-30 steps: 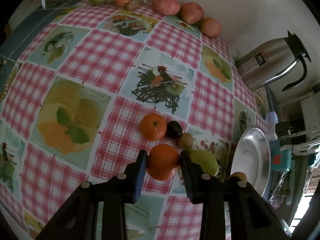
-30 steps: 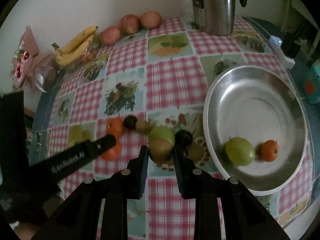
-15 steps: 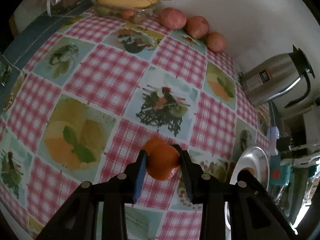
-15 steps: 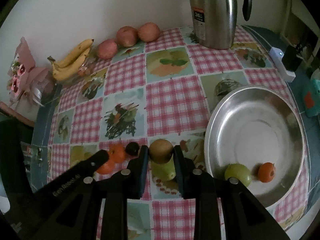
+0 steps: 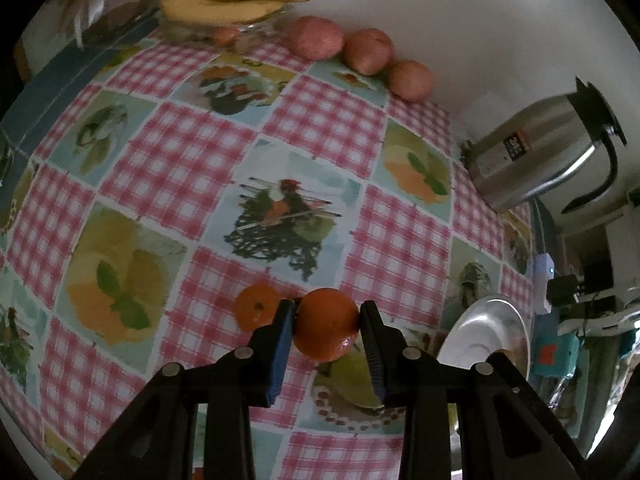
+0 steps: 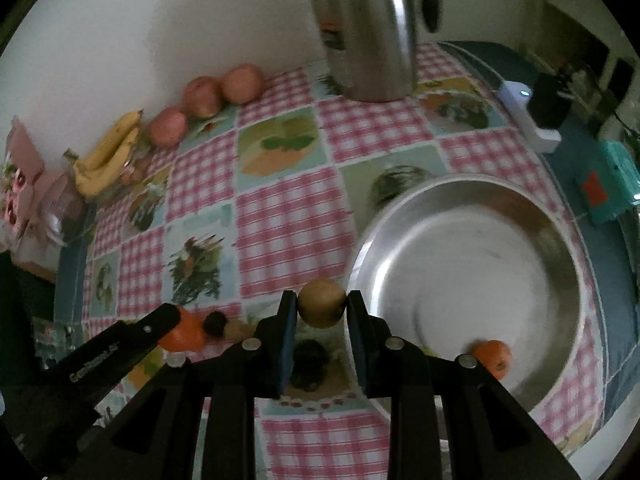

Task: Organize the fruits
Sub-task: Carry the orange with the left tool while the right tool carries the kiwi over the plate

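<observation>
My left gripper [image 5: 327, 326] is shut on an orange [image 5: 326, 324] and holds it above the checked tablecloth. A second orange [image 5: 254, 312] lies on the cloth to its left, and a green fruit [image 5: 352, 380] lies below the held one. My right gripper [image 6: 322, 308] is shut on a brown kiwi [image 6: 322, 307], held above the cloth just left of the silver bowl [image 6: 560, 248]. A small orange [image 6: 493, 356] lies in the bowl near its front. A dark fruit [image 6: 308, 362] lies under the right gripper. The left gripper's finger [image 6: 120, 344] shows at the left.
A steel kettle [image 6: 368, 28] stands at the back. Three red apples [image 5: 360, 56] and bananas [image 5: 228, 0] line the wall. A white device [image 6: 528, 116] and a teal box [image 6: 608, 184] lie right of the bowl.
Both grippers have lifted their fruit off the table: the left raised the orange, the right raised the kiwi and moved towards the bowl. The green fruit in the bowl is now hidden.
</observation>
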`<state>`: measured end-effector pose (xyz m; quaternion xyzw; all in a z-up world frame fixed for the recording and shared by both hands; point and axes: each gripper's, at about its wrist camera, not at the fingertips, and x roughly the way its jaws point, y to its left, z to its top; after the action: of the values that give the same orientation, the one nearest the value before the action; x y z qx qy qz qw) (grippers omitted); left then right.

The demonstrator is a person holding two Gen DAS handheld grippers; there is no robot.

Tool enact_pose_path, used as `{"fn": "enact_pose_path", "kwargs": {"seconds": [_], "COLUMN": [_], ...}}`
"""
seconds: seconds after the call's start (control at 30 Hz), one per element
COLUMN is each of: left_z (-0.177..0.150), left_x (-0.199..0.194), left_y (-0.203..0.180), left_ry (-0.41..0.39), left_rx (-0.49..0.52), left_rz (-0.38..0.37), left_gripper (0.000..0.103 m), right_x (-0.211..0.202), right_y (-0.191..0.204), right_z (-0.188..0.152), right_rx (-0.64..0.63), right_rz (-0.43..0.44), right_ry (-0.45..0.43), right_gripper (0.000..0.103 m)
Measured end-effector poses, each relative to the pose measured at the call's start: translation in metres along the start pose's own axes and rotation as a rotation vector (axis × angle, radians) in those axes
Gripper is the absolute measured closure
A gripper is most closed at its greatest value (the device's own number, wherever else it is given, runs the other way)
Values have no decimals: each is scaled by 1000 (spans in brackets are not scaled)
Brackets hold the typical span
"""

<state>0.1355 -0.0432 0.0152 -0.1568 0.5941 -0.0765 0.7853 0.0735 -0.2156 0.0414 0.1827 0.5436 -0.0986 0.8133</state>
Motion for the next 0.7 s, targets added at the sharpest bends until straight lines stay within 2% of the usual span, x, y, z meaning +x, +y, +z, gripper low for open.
{"fn": "enact_pose_path", "kwargs": {"seconds": [0.27,0.57,0.7], "left_z": [-8,-32,-45], "left_x": [4,7,12], "left_y": [-40,-95,-115], "left_ry": [-3,-1,17], "left_rx": [80,238,290], "left_rz": [-15,-14,-37], "left_gripper": [67,67,67], "right_x": [-8,-22,-33], "right_y": [-49,-107,-127], "right_z": [8,11,10], "right_rx": [101,230,274], "right_rz": [-44,-90,-107], "right_ry": [-19,-49,-76], "right_gripper": [77,77,77]}}
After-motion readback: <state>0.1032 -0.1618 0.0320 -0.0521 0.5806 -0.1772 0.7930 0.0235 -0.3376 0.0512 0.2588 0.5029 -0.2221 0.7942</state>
